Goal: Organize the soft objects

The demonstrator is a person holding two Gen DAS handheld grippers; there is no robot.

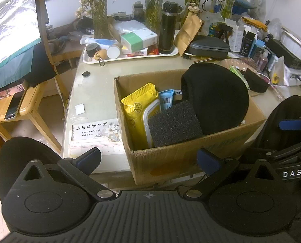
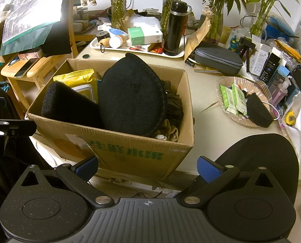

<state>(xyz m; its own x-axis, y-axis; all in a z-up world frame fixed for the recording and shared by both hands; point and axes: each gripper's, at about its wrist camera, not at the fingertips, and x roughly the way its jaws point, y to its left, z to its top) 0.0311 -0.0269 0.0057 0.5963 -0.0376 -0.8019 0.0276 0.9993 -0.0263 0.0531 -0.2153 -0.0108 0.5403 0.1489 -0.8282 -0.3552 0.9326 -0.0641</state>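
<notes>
The left tool (image 1: 149, 159) is open, with its two blue-padded fingers spread wide and nothing between them. It hangs near the front wall of the cardboard box (image 1: 170, 158). The right tool (image 2: 147, 167) is also open and empty, and it is near the front of the same box, above the green print. The box stands on the pale worktop (image 1: 93, 93). Inside the box a dark foam block (image 1: 174, 124) leans at the front, and a big round black cushion (image 1: 217, 97) stands upright just beside it, touching it. Behind the foam is a yellow wipes pack (image 1: 139, 103). To the right of the box, a shallow basket (image 2: 224, 81) holds green packets and a small black pouch (image 2: 258, 110). A white tray (image 1: 130, 57) with a black flask (image 1: 167, 28) is at the back.
</notes>
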